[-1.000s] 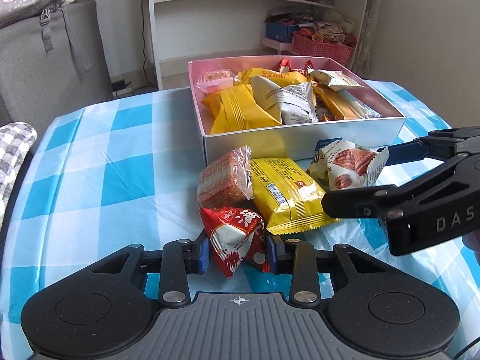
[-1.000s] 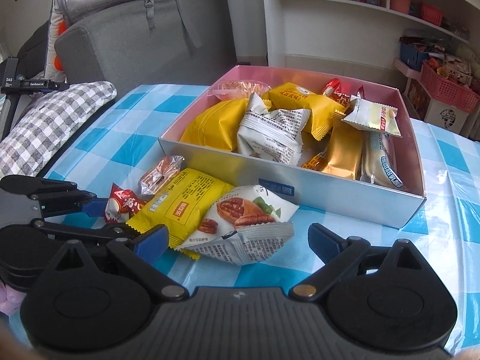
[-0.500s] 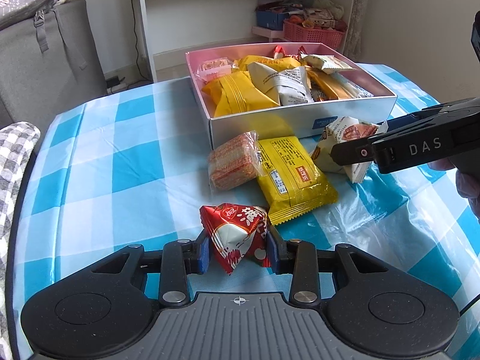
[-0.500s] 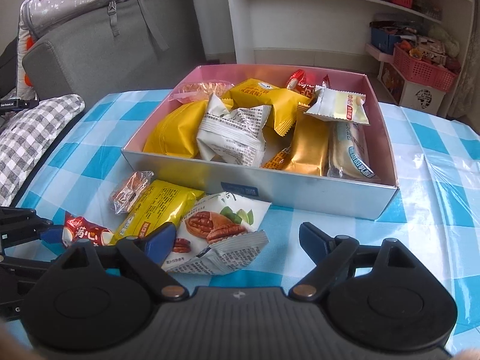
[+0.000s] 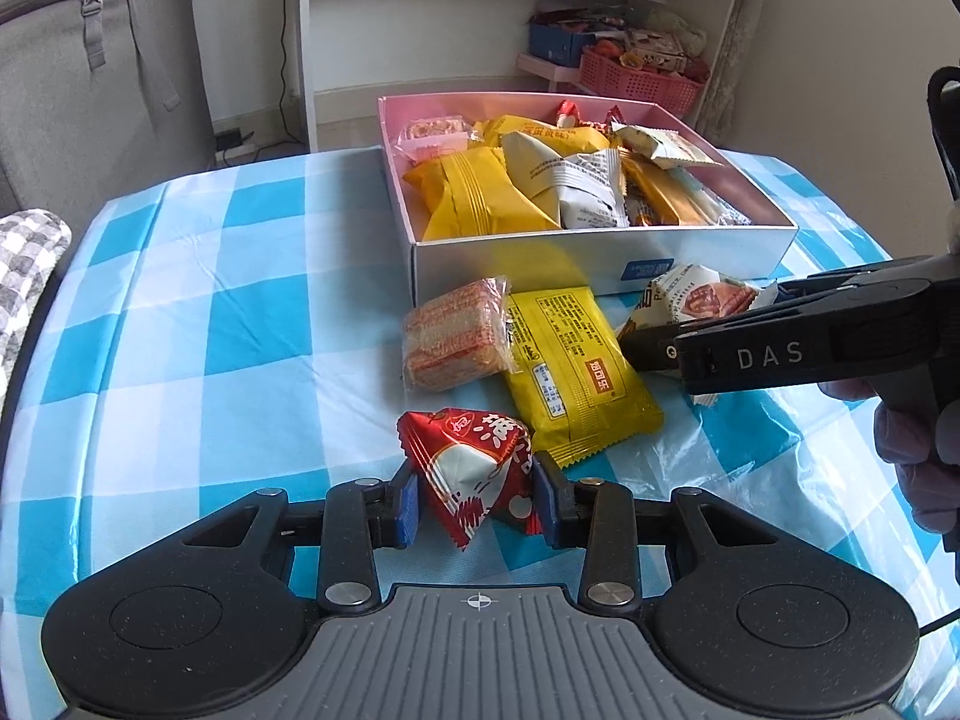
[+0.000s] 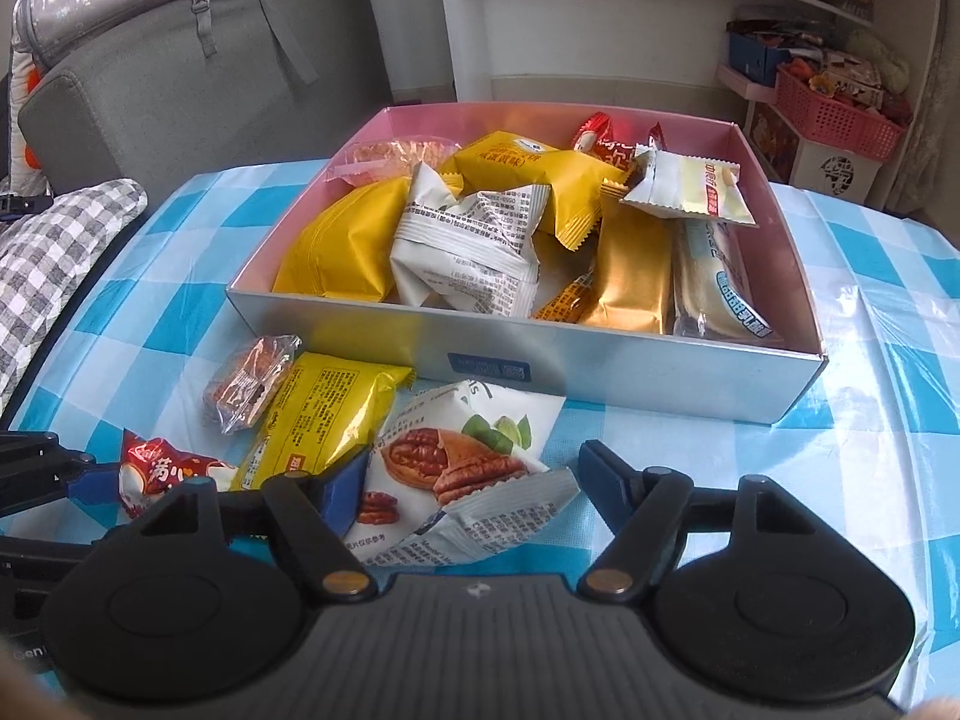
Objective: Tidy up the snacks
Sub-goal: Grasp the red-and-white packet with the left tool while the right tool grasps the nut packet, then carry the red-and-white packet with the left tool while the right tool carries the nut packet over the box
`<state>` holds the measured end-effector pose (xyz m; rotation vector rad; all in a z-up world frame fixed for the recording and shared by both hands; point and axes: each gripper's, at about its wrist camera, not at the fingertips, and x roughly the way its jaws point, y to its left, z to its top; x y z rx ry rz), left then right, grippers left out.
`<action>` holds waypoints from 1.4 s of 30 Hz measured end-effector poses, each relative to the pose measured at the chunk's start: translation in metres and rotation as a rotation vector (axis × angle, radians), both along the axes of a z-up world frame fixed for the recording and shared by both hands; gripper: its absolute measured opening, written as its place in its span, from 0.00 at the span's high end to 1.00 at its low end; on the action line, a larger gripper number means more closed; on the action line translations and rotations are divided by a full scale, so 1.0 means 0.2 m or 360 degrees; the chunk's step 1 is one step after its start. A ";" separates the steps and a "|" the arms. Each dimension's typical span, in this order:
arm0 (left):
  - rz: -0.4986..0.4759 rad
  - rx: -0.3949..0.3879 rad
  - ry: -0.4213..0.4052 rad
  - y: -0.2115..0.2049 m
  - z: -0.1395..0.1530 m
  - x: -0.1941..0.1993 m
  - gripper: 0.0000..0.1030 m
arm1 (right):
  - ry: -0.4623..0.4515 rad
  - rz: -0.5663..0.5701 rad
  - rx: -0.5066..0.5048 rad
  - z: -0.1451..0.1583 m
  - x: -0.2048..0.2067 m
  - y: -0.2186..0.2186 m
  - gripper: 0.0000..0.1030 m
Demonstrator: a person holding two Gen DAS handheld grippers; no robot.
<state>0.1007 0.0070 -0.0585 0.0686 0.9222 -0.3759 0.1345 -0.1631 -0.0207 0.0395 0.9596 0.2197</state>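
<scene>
Pinching a red triangular packet (image 5: 474,471) printed in white Chinese characters, the left gripper (image 5: 474,504) keeps its jaws clenched on it just above the checked tabletop (image 5: 210,312). The right gripper (image 6: 474,480), lettered "DAS" in the left view, straddles a white pecan packet (image 6: 462,468); its jaws have just been closing, the left pad touching, the right one apart. Only the right view shows the pecan picture whole. Beyond lie a yellow packet (image 5: 570,372) and a clear-wrapped cake (image 5: 453,342), then the pink-lined box (image 6: 630,360) of snacks.
</scene>
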 end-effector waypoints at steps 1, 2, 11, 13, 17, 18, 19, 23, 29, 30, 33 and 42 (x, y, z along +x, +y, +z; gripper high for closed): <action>0.0004 -0.0001 0.0004 0.00 0.00 0.00 0.67 | 0.0004 -0.0002 0.0003 0.01 0.00 0.00 0.44; 0.0008 -0.0002 0.0007 0.00 0.00 0.00 0.68 | 0.0012 -0.0006 0.0001 0.01 0.00 0.00 0.46; -0.0009 0.0014 0.0003 -0.03 0.02 0.00 0.69 | 0.0013 -0.0008 0.0008 0.06 -0.03 -0.06 0.52; -0.0011 0.0016 0.0007 -0.04 0.03 0.00 0.69 | 0.0009 -0.0018 0.0029 0.07 -0.04 -0.09 0.52; 0.0006 0.0002 0.0015 -0.05 0.06 -0.01 0.69 | 0.0010 -0.0046 0.0073 0.10 -0.05 -0.15 0.52; 0.0014 0.0000 0.0015 -0.05 0.07 -0.01 0.69 | 0.0014 -0.0053 0.0085 0.11 -0.05 -0.16 0.52; 0.0021 -0.0001 0.0016 -0.06 0.07 -0.01 0.69 | 0.0023 -0.0063 0.0103 0.11 -0.05 -0.17 0.52; 0.0041 -0.0029 0.0007 -0.07 0.12 -0.03 0.69 | 0.0045 -0.0108 0.0163 0.14 -0.07 -0.22 0.52; 0.0083 -0.0079 -0.0026 -0.07 0.18 -0.04 0.69 | 0.0016 -0.0146 0.0221 0.19 -0.09 -0.28 0.52; 0.0086 -0.0087 -0.0035 -0.07 0.19 -0.04 0.69 | 0.0007 -0.0157 0.0237 0.20 -0.09 -0.29 0.52; 0.0094 -0.0098 -0.0063 -0.09 0.22 -0.04 0.69 | -0.0017 -0.0192 0.0275 0.22 -0.10 -0.34 0.52; 0.0102 -0.0129 -0.0127 -0.19 0.27 0.00 0.69 | -0.0065 -0.0347 0.0404 0.25 -0.05 -0.44 0.52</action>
